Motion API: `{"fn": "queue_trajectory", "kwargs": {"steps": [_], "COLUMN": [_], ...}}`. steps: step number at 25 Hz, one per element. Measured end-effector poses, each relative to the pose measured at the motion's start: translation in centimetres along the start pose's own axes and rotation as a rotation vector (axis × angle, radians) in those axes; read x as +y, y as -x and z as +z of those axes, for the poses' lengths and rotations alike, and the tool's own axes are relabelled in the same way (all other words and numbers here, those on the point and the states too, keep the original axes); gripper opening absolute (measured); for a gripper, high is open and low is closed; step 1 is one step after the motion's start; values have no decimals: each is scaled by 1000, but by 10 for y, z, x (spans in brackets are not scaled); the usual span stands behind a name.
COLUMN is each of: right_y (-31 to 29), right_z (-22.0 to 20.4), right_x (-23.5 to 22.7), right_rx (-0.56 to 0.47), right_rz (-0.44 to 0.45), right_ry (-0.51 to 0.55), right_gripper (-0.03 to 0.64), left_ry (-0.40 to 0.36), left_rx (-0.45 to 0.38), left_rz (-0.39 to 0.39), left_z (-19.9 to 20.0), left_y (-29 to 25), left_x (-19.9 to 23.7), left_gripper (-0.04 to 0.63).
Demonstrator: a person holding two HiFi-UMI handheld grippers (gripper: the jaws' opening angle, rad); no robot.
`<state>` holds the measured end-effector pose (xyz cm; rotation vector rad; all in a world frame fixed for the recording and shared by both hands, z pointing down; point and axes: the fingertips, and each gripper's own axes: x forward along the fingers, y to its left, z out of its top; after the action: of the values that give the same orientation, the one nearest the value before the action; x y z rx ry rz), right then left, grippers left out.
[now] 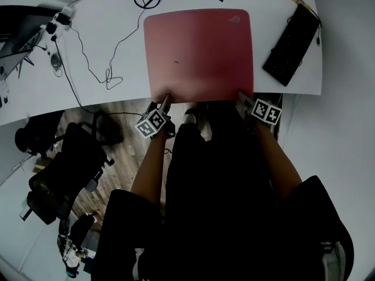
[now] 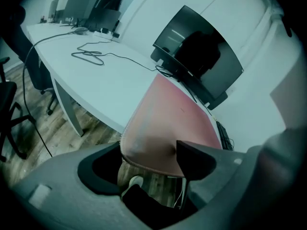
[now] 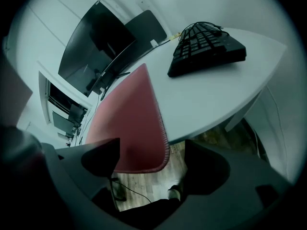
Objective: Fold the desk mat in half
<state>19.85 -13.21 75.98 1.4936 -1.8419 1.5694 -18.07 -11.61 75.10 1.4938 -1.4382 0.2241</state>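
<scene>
A red desk mat (image 1: 199,54) lies flat on the white desk (image 1: 99,34), its near edge hanging slightly over the desk's front. My left gripper (image 1: 164,101) is at the mat's near left corner and my right gripper (image 1: 242,98) at its near right corner. In the left gripper view the mat (image 2: 168,114) has its rounded corner between the wide-apart jaws of the left gripper (image 2: 144,164), against the right-hand jaw. In the right gripper view the mat (image 3: 129,123) reaches between the spread jaws of the right gripper (image 3: 153,164), close to the left-hand jaw.
A black keyboard (image 1: 291,44) lies slanted to the right of the mat. Thin cables (image 1: 105,75) loop across the desk on the left, towards a power strip (image 1: 58,22). A monitor (image 2: 196,56) stands behind the mat. A black office chair (image 1: 64,168) is on the floor at the left.
</scene>
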Motion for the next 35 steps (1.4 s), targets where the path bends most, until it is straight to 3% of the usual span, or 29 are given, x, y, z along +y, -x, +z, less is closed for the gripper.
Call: {"fn": "queue_trajectory", "kwargs": {"steps": [8, 11, 16, 20, 24, 31, 35], "right_y": [7, 12, 22, 27, 31, 38, 45], "right_z": [-7, -7, 1, 6, 14, 44, 76], "right_x": [0, 3, 13, 23, 31, 55, 76], "right_rx": [82, 148, 181, 168, 169, 182, 135], "right_rz": [27, -14, 17, 80, 136, 256, 367], "right_ry": [-1, 43, 98, 72, 31, 66, -77], "right_gripper": [228, 158, 40, 21, 20, 20, 20], "left_ry": [59, 71, 69, 79, 109, 255, 258], "left_rx": [-40, -68, -82, -87, -107, -199, -217], "left_rz": [12, 5, 5, 25, 26, 14, 8], "left_z": [8, 8, 15, 21, 32, 62, 75], "left_y": [10, 16, 24, 29, 36, 41, 41], "left_x": [-3, -2, -12, -13, -18, -23, -37], "left_gripper": [327, 321, 231, 119, 55, 38, 35]}}
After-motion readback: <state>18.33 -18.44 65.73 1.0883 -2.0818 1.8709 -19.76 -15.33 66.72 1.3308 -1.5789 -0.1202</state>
